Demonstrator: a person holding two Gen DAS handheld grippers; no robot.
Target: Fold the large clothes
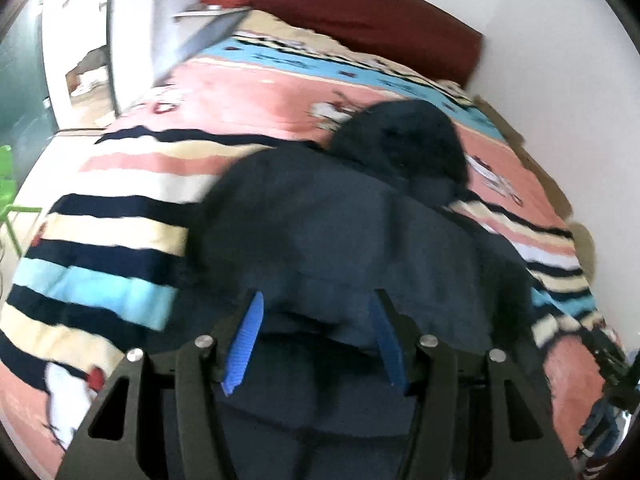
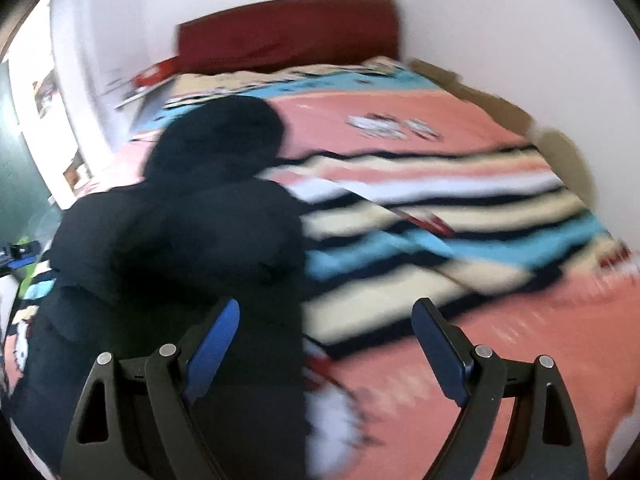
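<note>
A dark navy hooded garment (image 1: 360,232) lies flat on the bed, with its hood (image 1: 404,140) toward the headboard. My left gripper (image 1: 318,300) hovers over the garment's near part. Its blue pads (image 1: 246,344) stand apart and press on nothing. In the right wrist view the garment (image 2: 192,240) fills the left half, hood (image 2: 224,132) at the top. My right gripper (image 2: 326,306) is wide open beside the garment's right edge. Its left finger is over the dark cloth and its right finger over the pink blanket. Both views are motion-blurred.
The bed carries a pink, blue and striped blanket (image 1: 120,240) (image 2: 480,340), with a dark red headboard (image 1: 360,8) (image 2: 288,32) against a white wall. A green chair (image 1: 6,184) and a doorway (image 1: 80,60) lie left of the bed.
</note>
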